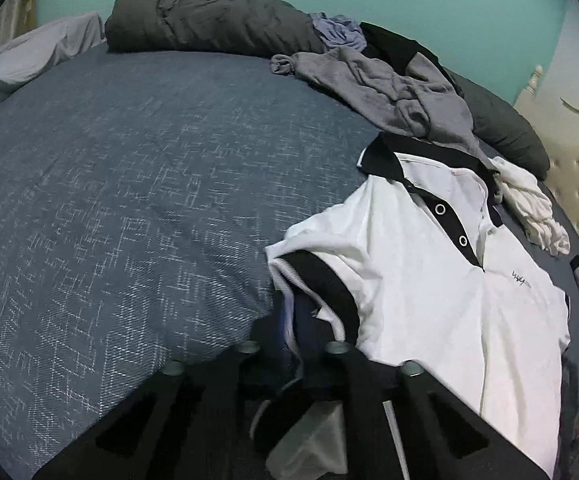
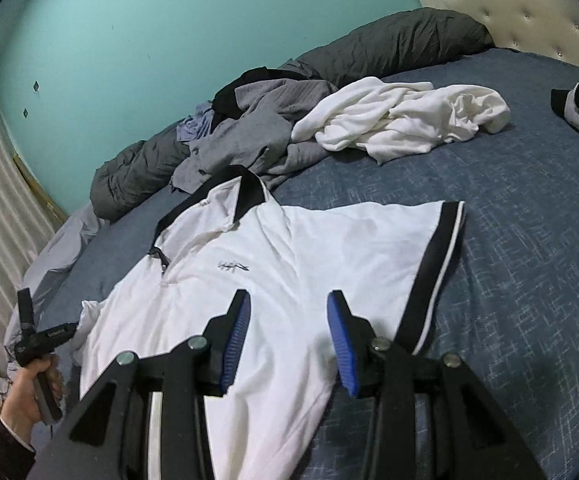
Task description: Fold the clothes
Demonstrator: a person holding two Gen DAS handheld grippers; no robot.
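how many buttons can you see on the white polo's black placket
2. One white-ringed button sits nearer the black collar, the other lower down the black placket of the white polo shirt. More may be hidden under the collar.

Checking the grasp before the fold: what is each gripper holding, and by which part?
The left gripper pinches the polo shirt by its black-cuffed sleeve. The right gripper, open above the shirt's body, holds nothing.

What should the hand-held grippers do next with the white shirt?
Probably the left hand-held gripper, shut on the black-edged sleeve, should carry it across the white polo shirt. The other sleeve is still spread flat on the bed, and the right hand-held gripper is open above the shirt.
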